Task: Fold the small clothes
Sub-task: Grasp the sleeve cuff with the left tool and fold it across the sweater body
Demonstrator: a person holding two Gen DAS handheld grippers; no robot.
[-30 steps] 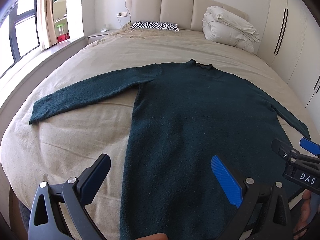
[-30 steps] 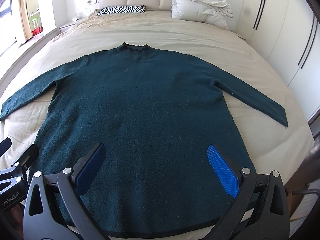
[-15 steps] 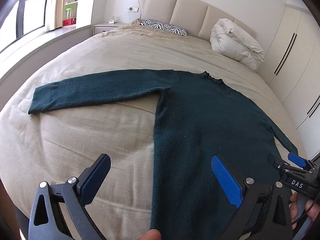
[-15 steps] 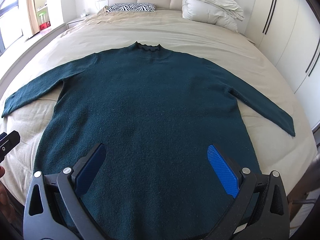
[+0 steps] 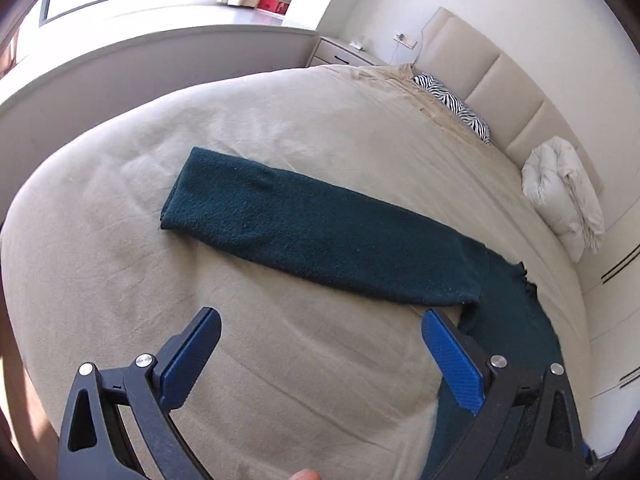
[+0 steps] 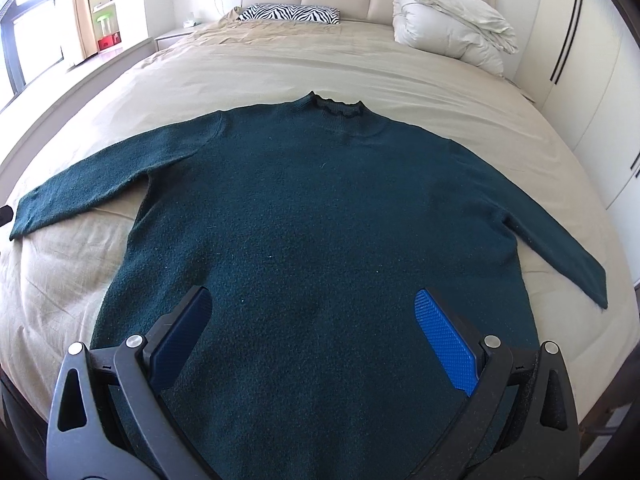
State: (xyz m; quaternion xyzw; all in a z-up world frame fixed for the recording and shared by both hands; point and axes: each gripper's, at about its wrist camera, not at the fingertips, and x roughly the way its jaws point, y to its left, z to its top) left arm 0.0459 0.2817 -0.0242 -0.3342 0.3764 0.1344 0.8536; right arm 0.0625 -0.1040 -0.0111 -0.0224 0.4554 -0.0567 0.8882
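A dark green knit sweater lies flat on the beige bed, collar toward the headboard, both sleeves spread out sideways. In the left wrist view its left sleeve stretches across the sheet, cuff at the upper left. My left gripper hangs open above bare sheet just short of that sleeve, near the armpit. Open too, my right gripper hovers over the sweater's lower body, nothing between its blue pads.
The bed fills both views. A zebra-print pillow and a folded white duvet sit by the headboard. A window ledge runs along the left, wardrobe doors along the right.
My left gripper has swung left and forward, from the sweater's body to over the left sleeve. The right gripper has moved slightly forward over the hem. Both stay open.
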